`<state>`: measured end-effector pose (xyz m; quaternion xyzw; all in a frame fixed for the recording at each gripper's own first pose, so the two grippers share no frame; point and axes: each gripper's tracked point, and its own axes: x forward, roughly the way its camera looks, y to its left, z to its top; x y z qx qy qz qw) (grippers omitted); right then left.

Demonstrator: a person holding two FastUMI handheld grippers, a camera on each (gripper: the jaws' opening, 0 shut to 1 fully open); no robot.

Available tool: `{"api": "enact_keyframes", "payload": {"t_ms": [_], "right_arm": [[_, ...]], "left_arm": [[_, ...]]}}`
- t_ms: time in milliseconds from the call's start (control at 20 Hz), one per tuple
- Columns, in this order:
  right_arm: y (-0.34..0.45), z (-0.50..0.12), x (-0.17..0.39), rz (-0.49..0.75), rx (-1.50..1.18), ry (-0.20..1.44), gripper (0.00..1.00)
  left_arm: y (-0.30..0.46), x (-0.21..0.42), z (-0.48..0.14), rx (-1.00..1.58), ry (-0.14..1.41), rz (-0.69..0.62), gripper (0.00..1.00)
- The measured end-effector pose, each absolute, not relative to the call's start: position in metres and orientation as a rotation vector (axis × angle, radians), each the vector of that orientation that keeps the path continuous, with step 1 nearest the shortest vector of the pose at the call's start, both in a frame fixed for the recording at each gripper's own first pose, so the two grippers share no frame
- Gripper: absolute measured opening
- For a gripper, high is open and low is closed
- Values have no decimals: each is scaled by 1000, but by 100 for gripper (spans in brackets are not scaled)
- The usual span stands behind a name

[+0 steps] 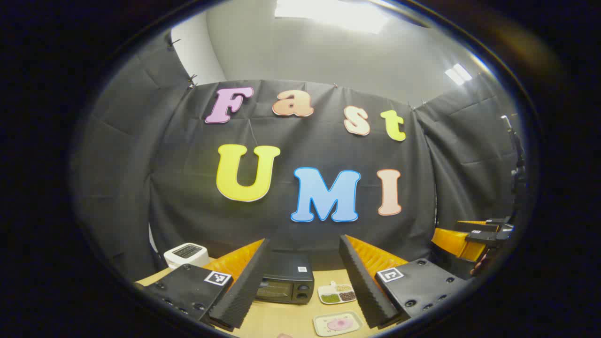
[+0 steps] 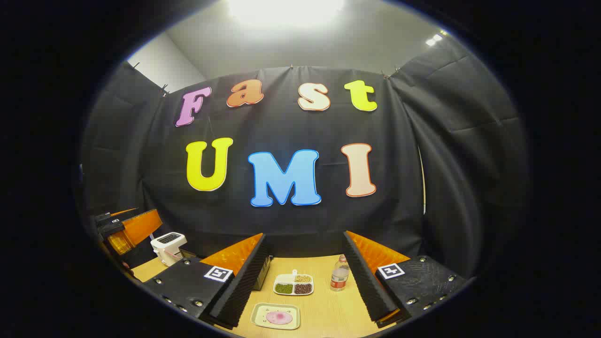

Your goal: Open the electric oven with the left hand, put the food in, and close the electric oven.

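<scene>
In the left gripper view, a white toaster (image 1: pixel 186 254) is sitting at the far left of the wooden surface (image 1: pixel 281 319), by the booth's black cloth wall. The left gripper (image 1: pixel 304 277) is hovering above the surface with its jaws spread wide and nothing between them. The electric oven (image 1: pixel 285 284), black and with its door shut, is lying ahead of this gripper and below it, framed in the gap between the two fingers, nearer the left finger. Just right of the oven a divided dish (image 1: pixel 336 293) of green, dark and pale grains is resting, and nearer the camera a tray with the pink food (image 1: pixel 338 324) is lying flat. At the far right edge the other gripper is showing, well apart from the oven.

In the right gripper view, the left gripper (image 2: pixel 123 230) is appearing at the far left, with the toaster (image 2: pixel 167 246) beside it. The right gripper (image 2: pixel 304 281) is also held wide open, gripping nothing. A dark edge of the oven (image 2: pixel 263 274) is peeking out behind its left finger. Between the fingers the divided dish (image 2: pixel 294 285) and the food tray (image 2: pixel 275 316) are lying on the surface (image 2: pixel 324 310), and a clear bottle (image 2: pixel 339 273) with a red label is standing upright close to the right finger.
</scene>
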<state>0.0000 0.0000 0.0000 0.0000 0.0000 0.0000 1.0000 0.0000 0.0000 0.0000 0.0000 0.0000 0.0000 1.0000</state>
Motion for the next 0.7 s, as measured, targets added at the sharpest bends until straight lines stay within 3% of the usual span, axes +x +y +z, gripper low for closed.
{"api": "enact_keyframes", "payload": {"t_ms": [300, 450, 500, 700], "right_arm": [[-4, -4, 10, 7, 15, 5, 96], [-2, -5, 17, 7, 20, 8, 96], [0, -5, 19, 9, 19, 7, 96], [5, -5, 26, 11, 15, 4, 96]], "left_arm": [[-3, 10, -5, 17, 12, 1, 92], [1, 15, -8, 14, 21, 2, 100], [3, 16, -9, 12, 21, 3, 92], [17, 23, -14, 12, 33, 11, 92]]}}
